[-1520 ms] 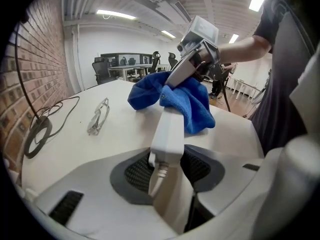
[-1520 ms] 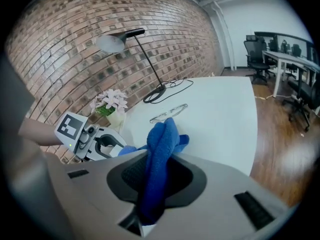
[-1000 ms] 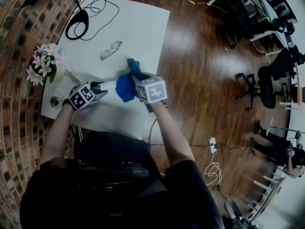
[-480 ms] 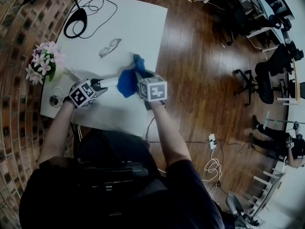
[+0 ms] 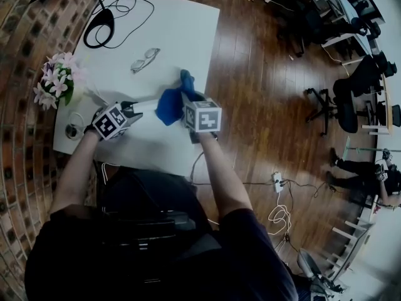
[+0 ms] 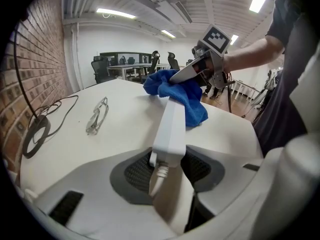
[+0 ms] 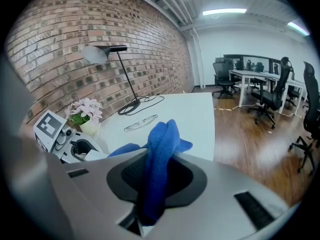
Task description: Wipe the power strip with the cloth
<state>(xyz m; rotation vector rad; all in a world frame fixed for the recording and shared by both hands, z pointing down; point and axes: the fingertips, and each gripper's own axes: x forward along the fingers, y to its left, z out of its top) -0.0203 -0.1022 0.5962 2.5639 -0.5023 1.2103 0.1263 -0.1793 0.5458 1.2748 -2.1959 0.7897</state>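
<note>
A long white power strip (image 6: 170, 129) lies across the white table (image 5: 188, 36), its cable end clamped between the jaws of my left gripper (image 5: 130, 110). My right gripper (image 5: 187, 103) is shut on a blue cloth (image 5: 169, 104), which is draped over the far end of the power strip (image 5: 145, 106). In the right gripper view the cloth (image 7: 159, 159) stands bunched up between the jaws. In the left gripper view the cloth (image 6: 186, 91) covers the strip's far end, with the right gripper (image 6: 181, 75) above it.
A pair of glasses (image 5: 145, 60) lies beyond the cloth. A black desk lamp base (image 5: 99, 27) with coiled cable sits at the table's far corner. A pot of pink flowers (image 5: 57, 80) stands at the left edge. Office chairs (image 5: 360, 99) stand across the wooden floor.
The right gripper and the blue cloth have shifted slightly to the right and away along the power strip. The left gripper has kept its hold and place.
</note>
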